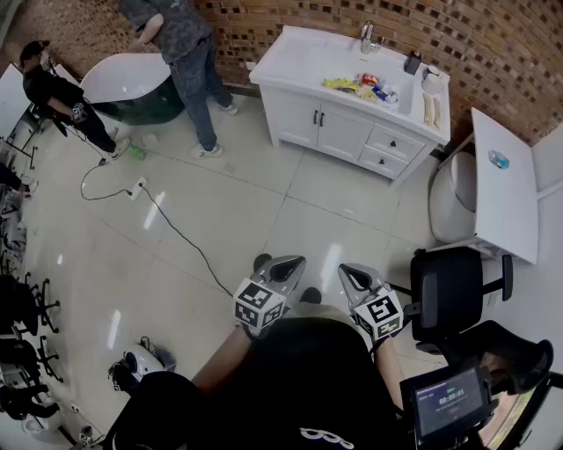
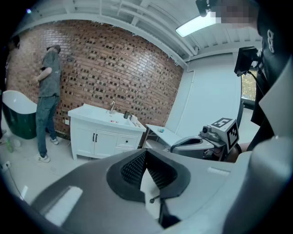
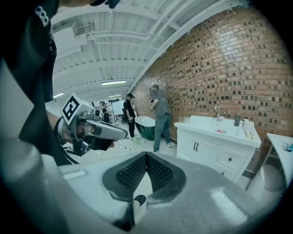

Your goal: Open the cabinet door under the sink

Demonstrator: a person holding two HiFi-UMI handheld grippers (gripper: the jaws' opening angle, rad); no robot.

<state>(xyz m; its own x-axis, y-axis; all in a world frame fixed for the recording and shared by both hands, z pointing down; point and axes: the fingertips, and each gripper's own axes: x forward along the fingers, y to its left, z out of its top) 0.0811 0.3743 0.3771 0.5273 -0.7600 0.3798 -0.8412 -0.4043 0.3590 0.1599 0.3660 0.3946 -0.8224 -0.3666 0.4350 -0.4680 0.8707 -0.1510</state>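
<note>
Not started. Left tongs (image 1: 283,266) and right tongs (image 1: 355,278) clenched, empty. Cabinet doors (image 1: 303,119) under the sink (image 1: 345,58) both closed, by the brick wall (image 1: 264,18) across the floor (image 1: 264,202), well apart from both. Remaining: walk over, grip a handle (image 1: 318,117), pull open.

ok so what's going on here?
Not started yet. A person holds the left tool and right tool out in front, both shut and empty, well back from the white vanity across the floor. The cabinet doors under its sink are closed. A bystander stands at the bathtub.
</note>
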